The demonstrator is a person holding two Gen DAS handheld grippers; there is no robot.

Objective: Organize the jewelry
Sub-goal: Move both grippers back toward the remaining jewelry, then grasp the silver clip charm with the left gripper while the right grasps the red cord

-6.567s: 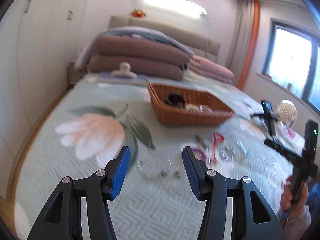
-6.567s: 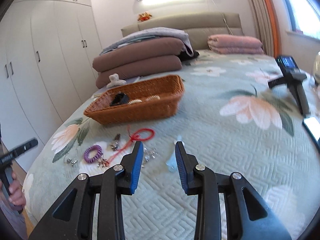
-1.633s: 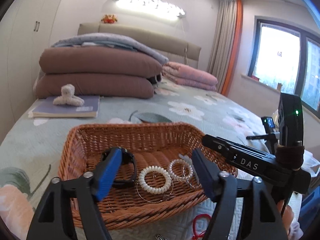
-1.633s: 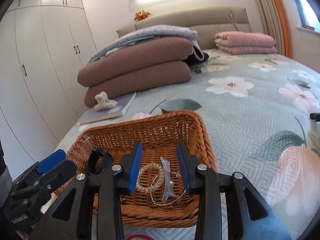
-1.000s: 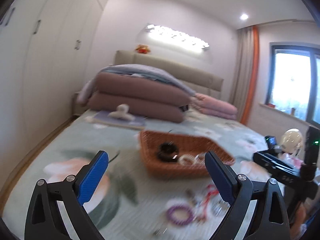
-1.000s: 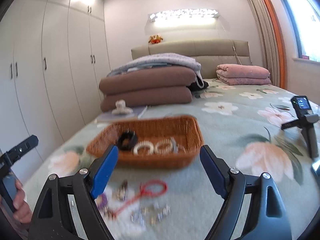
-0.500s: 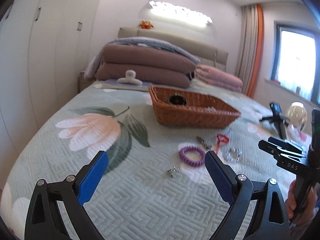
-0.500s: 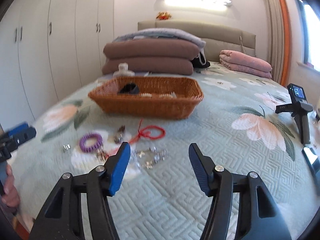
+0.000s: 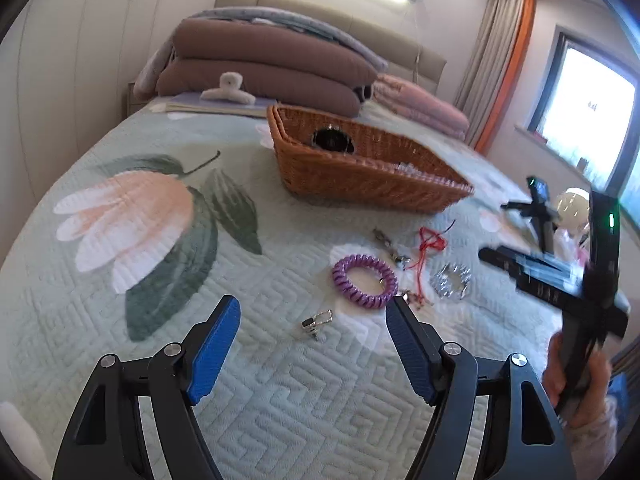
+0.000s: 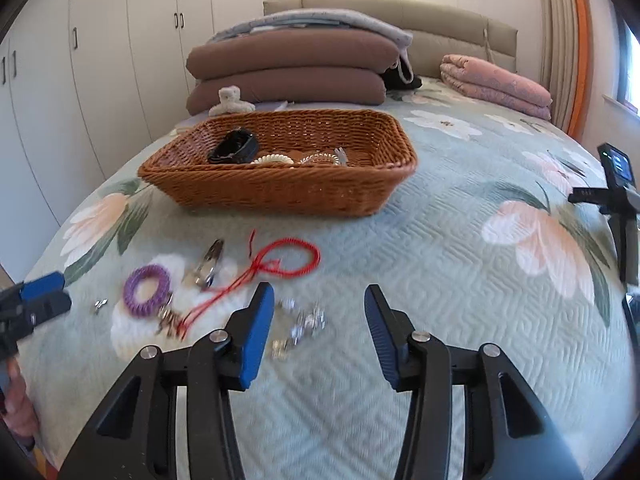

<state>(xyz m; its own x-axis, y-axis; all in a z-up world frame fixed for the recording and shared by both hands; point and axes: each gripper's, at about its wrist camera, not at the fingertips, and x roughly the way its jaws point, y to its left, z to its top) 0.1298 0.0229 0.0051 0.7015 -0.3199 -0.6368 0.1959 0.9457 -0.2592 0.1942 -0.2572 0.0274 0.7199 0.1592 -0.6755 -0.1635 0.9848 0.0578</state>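
Left wrist view: left claw (image 9: 312, 316) over the quilted bed (image 9: 120, 272), blue pads apart after just closing in somewhat, nothing clamped. Between the pads, a small silver clip (image 9: 317, 323) lying on the quilt, untouched. At one o'clock from it, a purple coil hair tie (image 9: 364, 275), just beside the right pad's tip. Further toward two o'clock, a sparkly silver bracelet (image 9: 452, 281); at one o'clock, a red cord (image 9: 430, 242) and a metal hair clip (image 9: 385, 238). At twelve o'clock, well apart from these, a wicker basket (image 9: 360, 176) with a black band (image 9: 332, 140) inside. At three o'clock, blurred, the right claw's body gripped in a hand (image 9: 576, 376). Behind the basket, folded brown duvets (image 9: 264, 64).

Right wrist view: right claw (image 10: 319, 300) also over the bed, pads apart, likewise just narrowed, gripping nothing. Sparkly silver bracelet (image 10: 300, 326) blurred, lying between the pads nearer the left one; contact impossible to tell. Red cord (image 10: 280, 266) at eleven o'clock, metal hair clip (image 10: 208, 266) and purple coil hair tie (image 10: 146, 290) at ten o'clock, small silver clip (image 10: 100, 305) at nine. Left claw's blue tip (image 10: 42, 283) at the nine o'clock edge. Wicker basket (image 10: 280, 192) at twelve o'clock, holding the black band (image 10: 234, 146), a white coil tie (image 10: 274, 159) and clear beaded pieces (image 10: 320, 158). A small tripod-mounted device (image 10: 618, 188) at three o'clock.
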